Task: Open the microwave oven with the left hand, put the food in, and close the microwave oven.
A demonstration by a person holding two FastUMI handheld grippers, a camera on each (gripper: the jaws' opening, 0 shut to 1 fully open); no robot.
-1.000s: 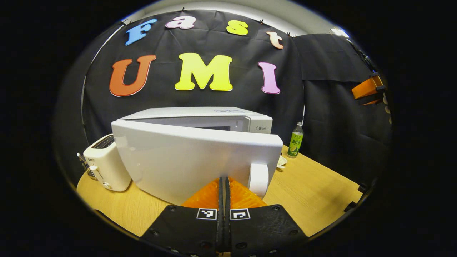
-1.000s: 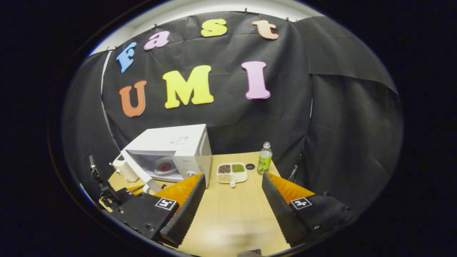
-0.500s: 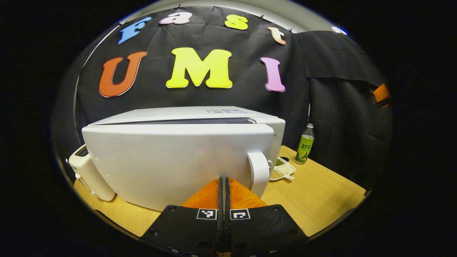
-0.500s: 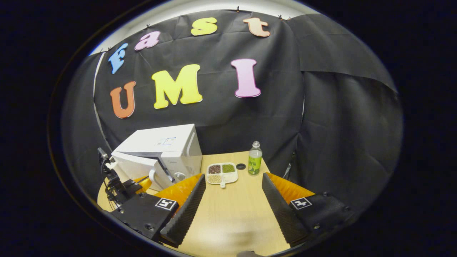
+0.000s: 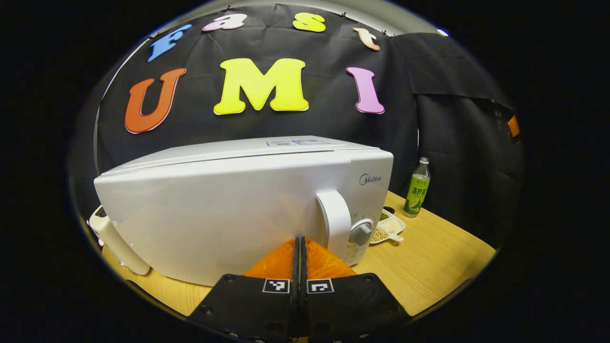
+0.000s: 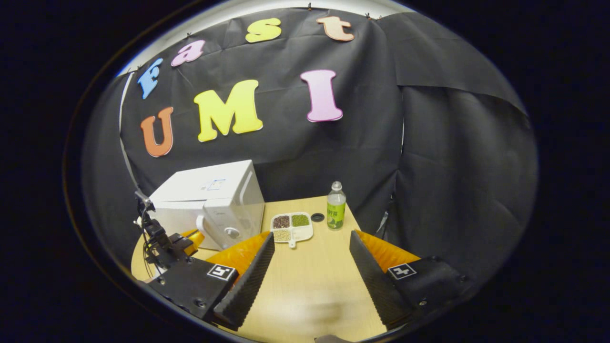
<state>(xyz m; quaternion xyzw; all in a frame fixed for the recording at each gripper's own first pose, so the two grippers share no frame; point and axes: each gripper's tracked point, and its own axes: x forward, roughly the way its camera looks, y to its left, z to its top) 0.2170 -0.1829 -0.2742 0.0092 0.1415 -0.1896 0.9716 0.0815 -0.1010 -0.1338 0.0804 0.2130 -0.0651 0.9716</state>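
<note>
White microwave oven, door closed, sits against the pressed-together left tool; right tool spread.

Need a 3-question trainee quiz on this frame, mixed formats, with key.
1. True or false: the microwave door stands wide open.
2. Which gripper has its fingers pressed together? A) left gripper B) right gripper
3. Fill in: right of the microwave lie a divided tray, a small black ring and a green ____.

Key: 1 false, the door looks flush with the body. 2 A. 3 bottle.
</note>
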